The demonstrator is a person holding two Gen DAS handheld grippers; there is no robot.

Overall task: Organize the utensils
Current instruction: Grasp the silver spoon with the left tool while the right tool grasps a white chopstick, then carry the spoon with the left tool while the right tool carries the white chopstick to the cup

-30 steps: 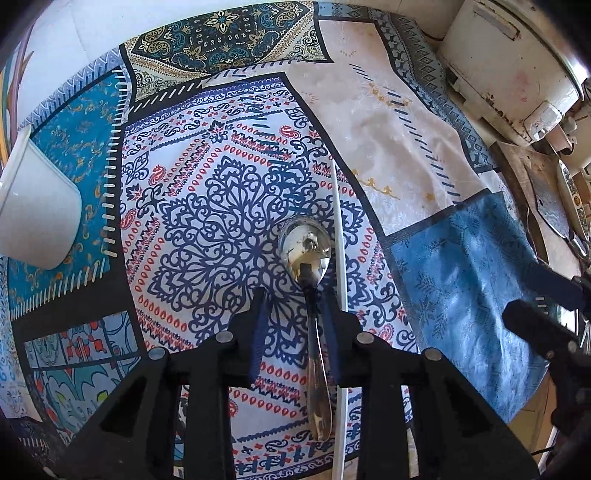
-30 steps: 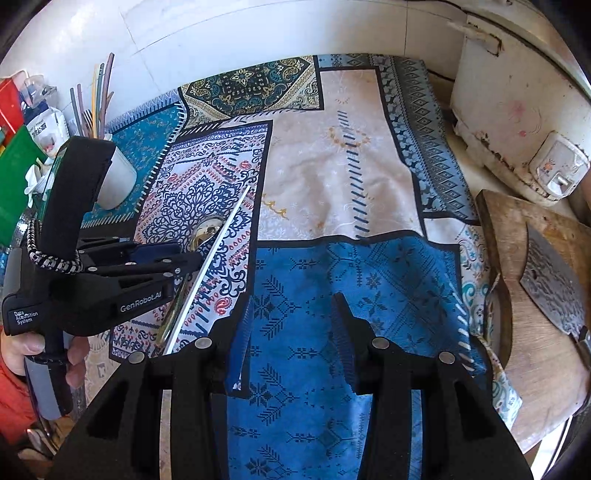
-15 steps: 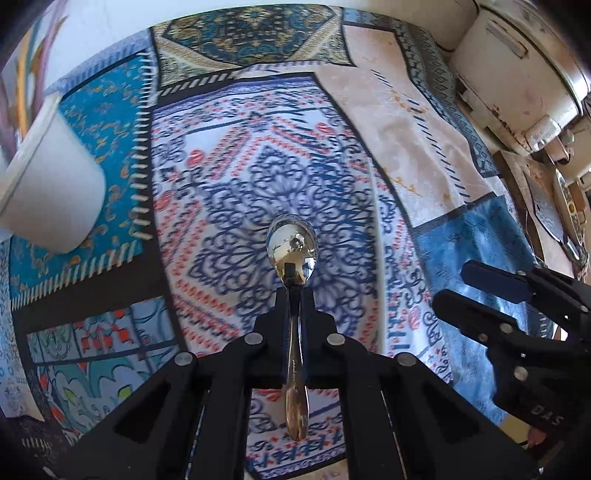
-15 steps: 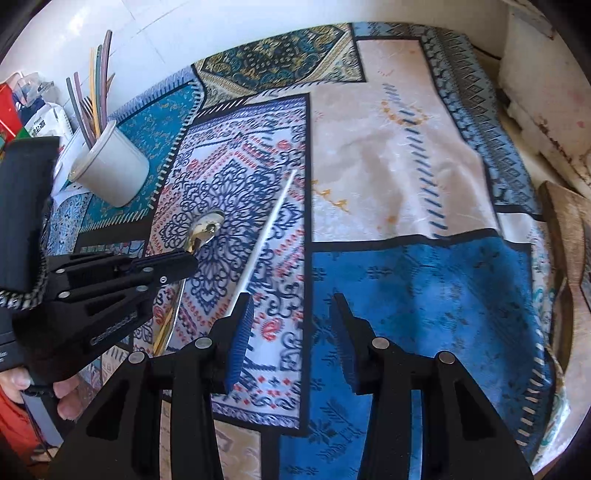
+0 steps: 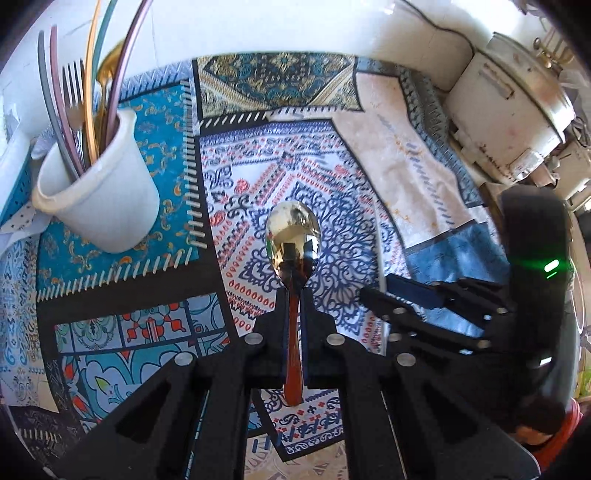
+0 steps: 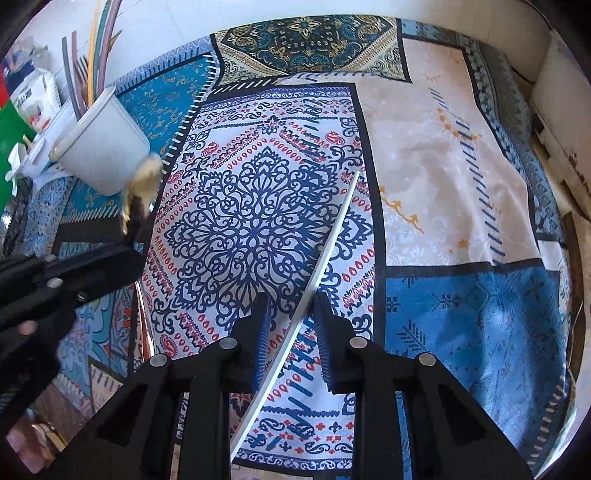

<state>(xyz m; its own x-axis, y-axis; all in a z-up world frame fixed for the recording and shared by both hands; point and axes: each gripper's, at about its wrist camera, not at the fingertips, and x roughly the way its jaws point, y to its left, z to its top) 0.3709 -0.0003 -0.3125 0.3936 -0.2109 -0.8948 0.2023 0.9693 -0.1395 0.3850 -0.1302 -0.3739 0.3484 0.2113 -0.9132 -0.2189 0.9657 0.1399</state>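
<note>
Where spoon (image 5: 292, 236) hangs, cup (image 5: 96, 199) near.

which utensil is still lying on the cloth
The white chopstick, flat between the open right claw; the spoon is gripped, others stand in the cup.

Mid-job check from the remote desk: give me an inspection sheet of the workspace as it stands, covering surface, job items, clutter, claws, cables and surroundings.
Surface: patterned patchwork tablecloth, mostly blue, cream and white.
Job's things: shiny gold metal spoon held off the cloth; long thin white stick lying diagonally on the cloth; white plastic utensil cup holding a fork, a gold spoon and coloured sticks.
Clutter: white packets and a green item behind the cup.
Grippers: left claw shut on the spoon handle; right claw open, straddling the stick.
Cables: a dark cord along the wall.
Surroundings: white wall; worn white appliance at the cloth's right edge.
</note>
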